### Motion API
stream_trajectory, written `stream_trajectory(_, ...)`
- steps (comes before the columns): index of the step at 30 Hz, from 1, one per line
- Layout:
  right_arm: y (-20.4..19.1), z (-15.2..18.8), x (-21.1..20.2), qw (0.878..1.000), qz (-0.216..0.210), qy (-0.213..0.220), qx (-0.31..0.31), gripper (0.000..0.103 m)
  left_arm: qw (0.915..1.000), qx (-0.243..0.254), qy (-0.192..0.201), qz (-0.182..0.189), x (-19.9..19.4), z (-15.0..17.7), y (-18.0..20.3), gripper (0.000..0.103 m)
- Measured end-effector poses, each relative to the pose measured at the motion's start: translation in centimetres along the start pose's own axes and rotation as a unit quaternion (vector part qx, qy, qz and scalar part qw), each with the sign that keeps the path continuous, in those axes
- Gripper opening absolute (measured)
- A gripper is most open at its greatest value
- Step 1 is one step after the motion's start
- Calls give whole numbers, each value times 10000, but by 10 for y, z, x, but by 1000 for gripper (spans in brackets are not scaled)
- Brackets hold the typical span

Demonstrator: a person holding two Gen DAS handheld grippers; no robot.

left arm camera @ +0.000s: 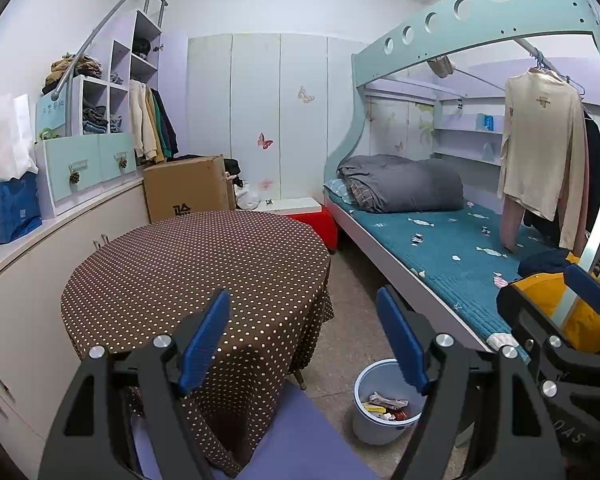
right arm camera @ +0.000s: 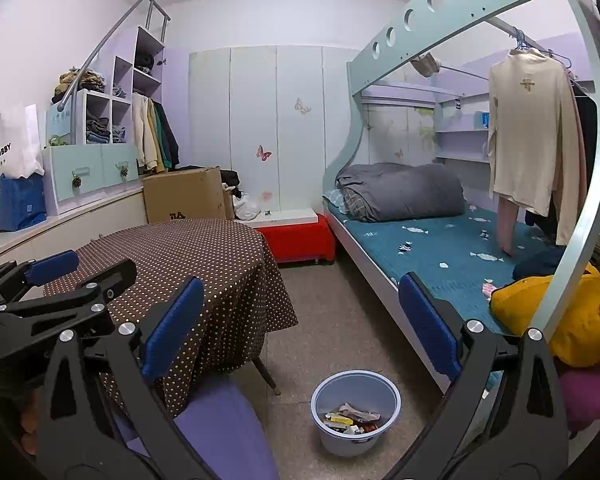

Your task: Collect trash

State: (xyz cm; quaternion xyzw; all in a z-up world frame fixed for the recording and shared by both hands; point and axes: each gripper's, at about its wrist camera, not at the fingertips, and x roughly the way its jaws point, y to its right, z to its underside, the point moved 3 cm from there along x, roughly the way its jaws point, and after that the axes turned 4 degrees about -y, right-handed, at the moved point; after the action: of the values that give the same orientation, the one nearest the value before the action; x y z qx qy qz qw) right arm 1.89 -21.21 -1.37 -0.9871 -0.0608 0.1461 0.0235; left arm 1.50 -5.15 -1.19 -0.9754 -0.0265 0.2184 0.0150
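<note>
Left wrist view. The left tool (left arm camera: 304,344) stands wide, with nothing between its blue pads (left arm camera: 204,340). The bench (left arm camera: 188,276), under a brown polka-dot cloth, fills the centre left of the frame, and its top shows no loose item. The trash bin (left arm camera: 366,420), a pale blue bucket, stands on the floor at lower centre, just right of the bench and near the bed (left arm camera: 452,248). Wrappers (left arm camera: 384,404) already lie inside it. The right tool (left arm camera: 580,320) shows at the right edge, in front of a yellow garment (left arm camera: 580,320).

Right wrist view. The right tool (right arm camera: 300,332) also stands wide and carries nothing. The bin (right arm camera: 328,440) sits at lower centre on the floor, between the bench (right arm camera: 204,256) and the bed (right arm camera: 440,248), with wrappers (right arm camera: 352,418) in its bottom. The left tool (right arm camera: 60,276) appears at the left edge, above the bench cloth. A purple seat (right arm camera: 220,420) lies at lower left, just beside the bench.

Procedure, as judged from these views:
1. No trash is visible outside the bin; collection appears complete or nearly so.
2. Survey the floor, the bench top and the bed before any further move.
3. Should an item be found, approach with the pads wide and close on its middle.
4. Release directly above the bin mouth; wrappers are light and may drift.
5. Keep both tools clear of the hanging cloth edge, which could snag.
</note>
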Motion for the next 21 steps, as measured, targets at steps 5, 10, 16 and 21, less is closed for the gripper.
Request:
stream_trajectory(5, 0, 0, 1, 10000, 17, -15, -11, 96, 10000, -9, -38, -29, 0, 1, -1, 74)
stream_trajectory(10, 4, 1, 4, 9999, -18, -99, 10, 96, 10000, -29, -69, -37, 0, 2, -2, 75)
stream_trajectory(16, 7, 2, 7, 9998, -42, -188, 15, 96, 9999, -50, -123, -73, 3, 1, -4, 75)
stream_trajectory(21, 8, 1, 7, 9998, -49, -200, 22, 96, 9997, -126, -193, 7, 5, 2, -6, 76)
